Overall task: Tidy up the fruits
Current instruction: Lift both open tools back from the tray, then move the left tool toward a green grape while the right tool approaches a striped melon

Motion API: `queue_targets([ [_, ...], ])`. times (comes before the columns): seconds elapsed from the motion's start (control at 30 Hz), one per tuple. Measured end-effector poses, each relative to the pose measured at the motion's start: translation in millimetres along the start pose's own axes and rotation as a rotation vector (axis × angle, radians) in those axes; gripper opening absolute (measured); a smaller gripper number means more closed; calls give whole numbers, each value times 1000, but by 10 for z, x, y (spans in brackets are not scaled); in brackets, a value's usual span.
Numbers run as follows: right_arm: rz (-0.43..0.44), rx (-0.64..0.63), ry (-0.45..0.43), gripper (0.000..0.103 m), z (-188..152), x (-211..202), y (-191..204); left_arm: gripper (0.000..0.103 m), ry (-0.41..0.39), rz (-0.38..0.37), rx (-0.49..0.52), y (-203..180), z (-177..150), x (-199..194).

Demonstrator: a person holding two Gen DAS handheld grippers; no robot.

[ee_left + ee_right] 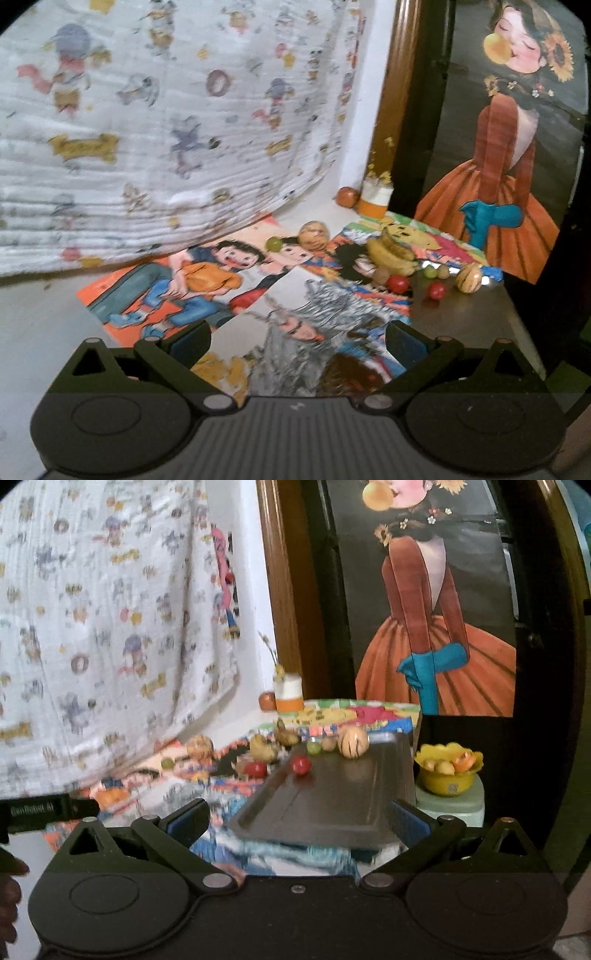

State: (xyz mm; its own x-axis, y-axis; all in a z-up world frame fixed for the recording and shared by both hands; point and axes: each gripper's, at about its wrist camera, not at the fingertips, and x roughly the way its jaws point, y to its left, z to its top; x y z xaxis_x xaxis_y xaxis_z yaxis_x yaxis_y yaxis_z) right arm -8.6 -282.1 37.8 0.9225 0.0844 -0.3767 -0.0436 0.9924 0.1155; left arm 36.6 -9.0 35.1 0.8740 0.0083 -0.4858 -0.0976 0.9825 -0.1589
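Observation:
Small fruits lie across picture-covered paper and a dark tray (343,794). In the left wrist view a banana bunch (390,252), two red fruits (398,283), a green grape (273,243), a striped round melon (468,278) and a tan round fruit (313,235) sit well ahead of my left gripper (297,341), which is open and holds nothing. In the right wrist view the striped melon (353,741), a red fruit (300,765) and a green grape (314,747) rest on the tray's far end. My right gripper (299,821) is open at the tray's near edge.
A patterned white cloth (155,122) hangs at the left. A white and orange cup (375,197) and an apple (347,196) stand at the back by a wooden frame. A yellow bowl (448,768) with fruit pieces stands right of the tray. A large painted poster (432,609) stands behind.

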Motion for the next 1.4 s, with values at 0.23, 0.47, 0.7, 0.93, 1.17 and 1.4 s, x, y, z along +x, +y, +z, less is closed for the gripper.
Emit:
queue_targets([
  [0.23, 13, -44, 61, 102, -137, 53, 207, 103, 55, 35, -38, 221, -109, 26],
  [0.47, 54, -85, 98, 102, -187, 168, 380, 103, 70, 69, -73, 413, -139, 84],
  [0.7, 142, -129, 126, 103, -233, 328, 504, 103, 92, 92, -109, 583, -166, 237],
  [0.93, 170, -96, 158, 102, -109, 501, 519, 103, 102, 105, -127, 691, -124, 387],
  [1.17, 276, 43, 231, 103, 229, 802, 505, 103, 88, 122, -112, 760, 27, 515],
  [1.4, 315, -6, 269, 102, 752, 1276, 601, 103, 98, 95, -30, 837, 263, 710],
])
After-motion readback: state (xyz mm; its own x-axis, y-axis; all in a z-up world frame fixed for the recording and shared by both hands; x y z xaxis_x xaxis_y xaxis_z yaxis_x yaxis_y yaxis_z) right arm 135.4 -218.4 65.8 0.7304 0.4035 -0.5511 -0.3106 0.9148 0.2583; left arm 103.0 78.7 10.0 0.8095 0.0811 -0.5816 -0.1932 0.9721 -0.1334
